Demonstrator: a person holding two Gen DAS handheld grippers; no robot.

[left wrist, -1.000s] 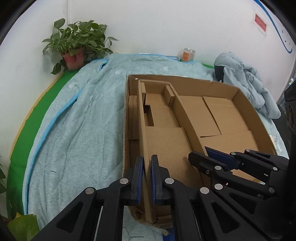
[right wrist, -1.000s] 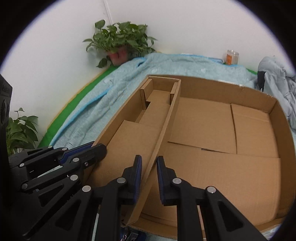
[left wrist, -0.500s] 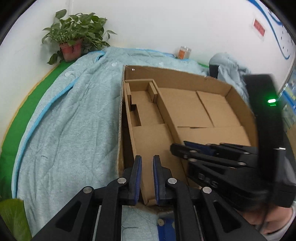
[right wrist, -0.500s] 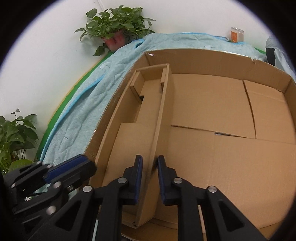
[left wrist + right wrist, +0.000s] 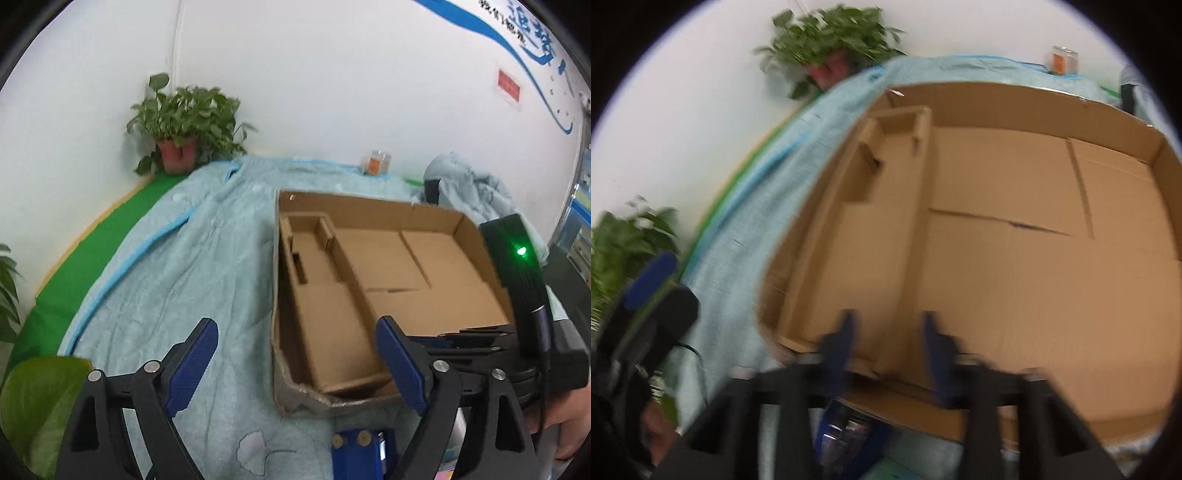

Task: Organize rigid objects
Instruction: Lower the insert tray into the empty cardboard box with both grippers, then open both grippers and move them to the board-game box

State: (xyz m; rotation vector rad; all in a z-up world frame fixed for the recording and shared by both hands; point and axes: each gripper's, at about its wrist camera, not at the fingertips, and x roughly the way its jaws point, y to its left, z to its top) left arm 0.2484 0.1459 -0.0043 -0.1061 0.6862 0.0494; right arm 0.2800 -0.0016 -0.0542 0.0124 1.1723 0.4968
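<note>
An open cardboard box (image 5: 369,208) lies on a light blue blanket (image 5: 177,280), with a folded cardboard insert (image 5: 325,325) along its left side. My left gripper (image 5: 299,360) hangs just short of the box's near left corner. Its jaws are opening wide and nothing is pressed between them. The right wrist view is blurred. There my right gripper (image 5: 890,332) stands over the box's near edge (image 5: 960,417), its fingers slightly apart on either side of the insert's long divider wall (image 5: 919,221), which they do not press. From the left wrist view, the right gripper (image 5: 480,338) reaches in over the box.
A potted plant (image 5: 177,147) stands in the far corner and a small jar (image 5: 376,162) by the wall. Pale blue clothing (image 5: 469,184) is heaped right of the box. A green mat (image 5: 92,258) borders the blanket. A blue object (image 5: 358,454) lies below the box.
My left gripper let go of the insert's left wall, opened wide and drew back from the box. The right gripper sank toward the box and its fingers now stand further apart.
</note>
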